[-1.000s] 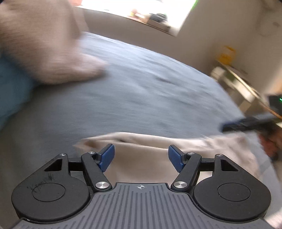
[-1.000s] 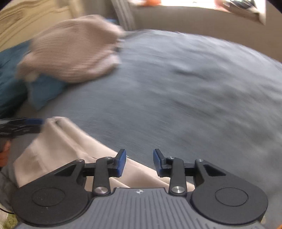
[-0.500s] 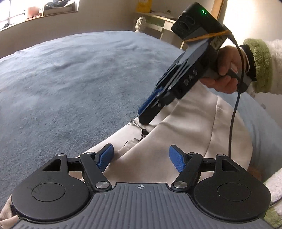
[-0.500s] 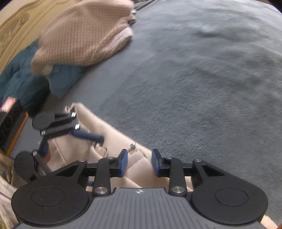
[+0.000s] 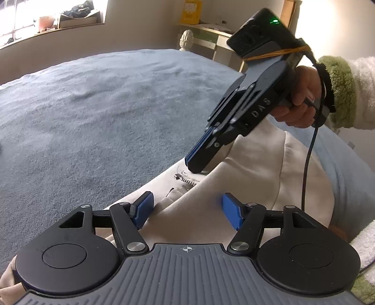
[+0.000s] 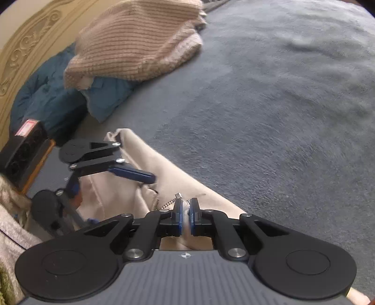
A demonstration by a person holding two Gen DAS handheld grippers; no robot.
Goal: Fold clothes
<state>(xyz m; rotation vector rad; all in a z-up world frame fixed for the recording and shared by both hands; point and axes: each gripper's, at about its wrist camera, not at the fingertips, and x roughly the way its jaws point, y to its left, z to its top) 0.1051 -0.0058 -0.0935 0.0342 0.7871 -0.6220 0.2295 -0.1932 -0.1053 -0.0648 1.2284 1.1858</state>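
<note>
In the left wrist view we hold our left gripper (image 5: 187, 211) low over a cream-coloured zippered garment (image 5: 253, 169) that lies on the near edge of a grey-blue fleecy bedspread (image 5: 105, 112); its two blue-padded fingers (image 5: 144, 208) stand wide apart with the cloth between and beneath them, gripping nothing. Ahead, our right gripper (image 5: 199, 164) comes down at a slant from our right hand (image 5: 297, 101), which wears a white fleece sleeve with a green cuff (image 5: 337, 89), and its blue tips are pressed together on the garment's edge just beside the metal zipper (image 5: 186, 179). A black cable (image 5: 307, 164) hangs from that gripper across the cloth. Beyond the bed we see a bright window ledge (image 5: 58, 21) and a pale wooden shelf unit (image 5: 211, 40). In the right wrist view the right gripper (image 6: 186, 217) is clamped on a fold of the cream garment (image 6: 140, 187), the zipper's pull (image 6: 178, 196) lying just by its left pad. To the left the left gripper (image 6: 112, 180) hovers over the same garment, its fingers spread. Farther back on the bedspread (image 6: 269, 105) a beige ribbed knitted sweater (image 6: 136, 44) rests on top of a teal padded jacket (image 6: 65, 98), well apart from the garment we hold, with a carved pale wooden headboard (image 6: 23, 47) behind them.
</note>
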